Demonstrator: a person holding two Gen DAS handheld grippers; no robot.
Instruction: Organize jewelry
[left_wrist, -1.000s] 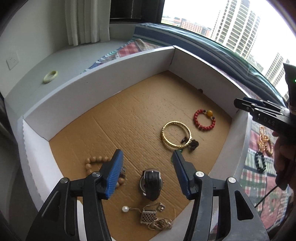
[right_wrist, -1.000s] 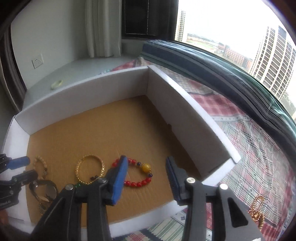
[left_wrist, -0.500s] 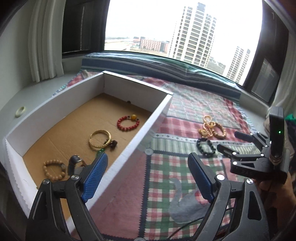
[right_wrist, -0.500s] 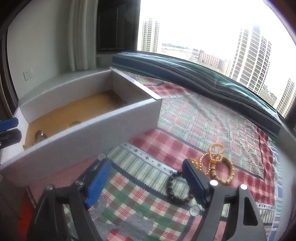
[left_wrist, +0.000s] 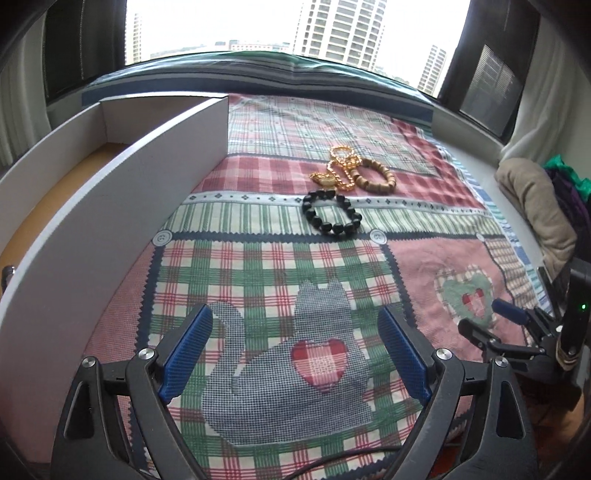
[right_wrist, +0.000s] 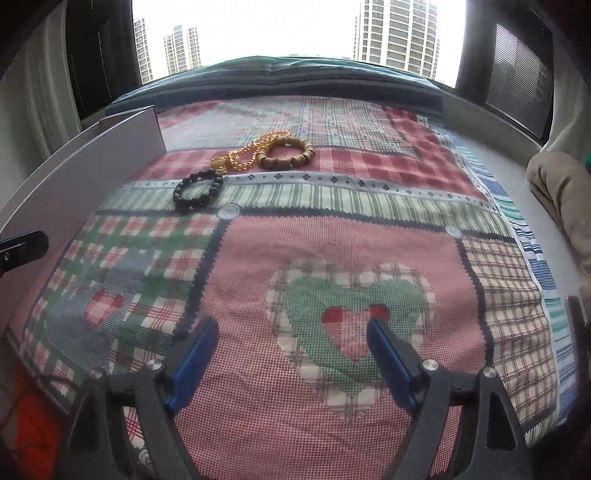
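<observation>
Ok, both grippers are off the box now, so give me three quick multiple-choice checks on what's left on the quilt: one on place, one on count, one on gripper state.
1. Where does the black bead bracelet lie against the gold chain?
A. nearer the grippers than the chain
B. beyond the chain
C. inside the white box

2. How many jewelry pieces lie on the quilt?
A. one
B. three
C. five

3. How is the left gripper?
A. shut on the bracelet
B. shut and empty
C. open and empty

Answers:
1 A: the bracelet sits below the chain in both views, outside the white box.
2 B: black bracelet, gold chain and wooden bead bracelet are all that show.
3 C: its blue pads stand wide apart over bare quilt; the right gripper looks the same.
</observation>
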